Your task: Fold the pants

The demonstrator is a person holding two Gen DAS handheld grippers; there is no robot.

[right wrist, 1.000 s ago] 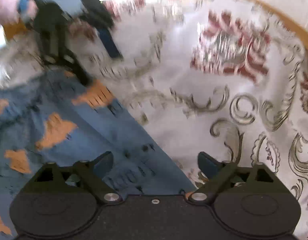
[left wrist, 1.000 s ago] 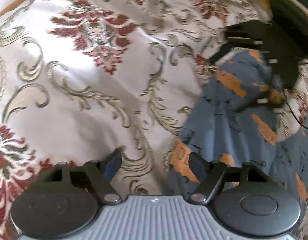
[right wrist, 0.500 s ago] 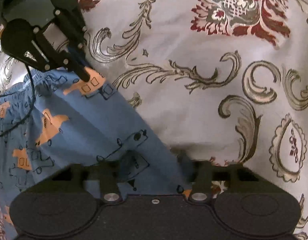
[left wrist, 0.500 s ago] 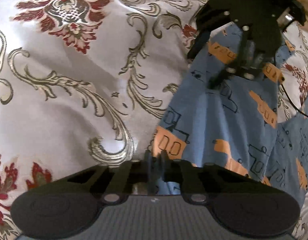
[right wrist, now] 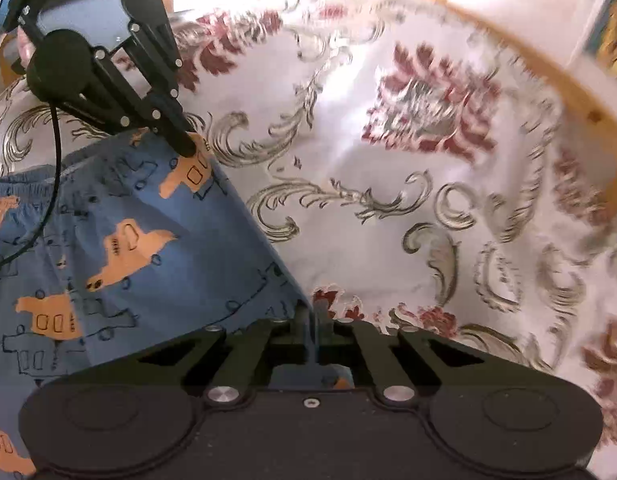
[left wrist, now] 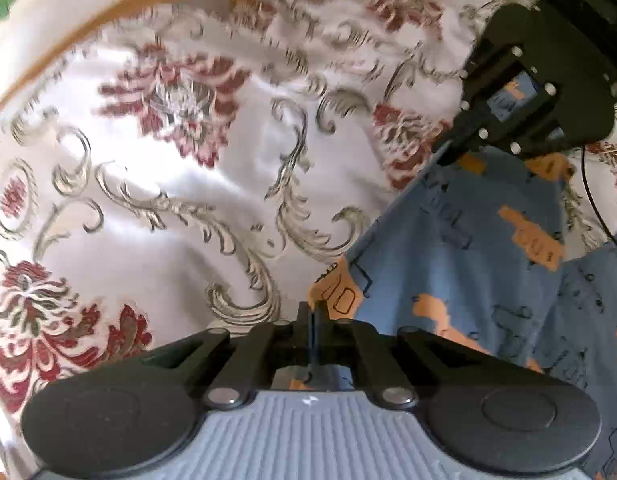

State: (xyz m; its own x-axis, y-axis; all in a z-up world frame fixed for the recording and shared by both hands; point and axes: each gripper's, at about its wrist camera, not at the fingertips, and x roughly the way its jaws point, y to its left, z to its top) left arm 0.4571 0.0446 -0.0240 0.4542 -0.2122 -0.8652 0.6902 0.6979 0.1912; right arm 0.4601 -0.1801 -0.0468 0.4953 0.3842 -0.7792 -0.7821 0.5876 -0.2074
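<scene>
Floral bedspread (left wrist: pixel 212 184), wood frame (right wrist: pixel 580 92) behind. Blue pants (right wrist: pixel 120 240) lie on it; left gripper (left wrist: pixel 313 316) and right gripper (right wrist: pixel 311 320) jaws each clenched on a pants corner.

Pants (left wrist: pixel 468 264) on bedspread (left wrist: pixel 188 208), headboard (left wrist: pixel 108 12) behind.

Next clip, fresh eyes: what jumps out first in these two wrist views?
The blue pants with orange vehicle prints stand out, stretched between the two grippers over a pale bedspread with red flowers and grey scrolls. The left gripper is shut on one corner of the pants, and the right gripper is shut on the other. A wooden rail runs along the bedspread's far edge.
</scene>
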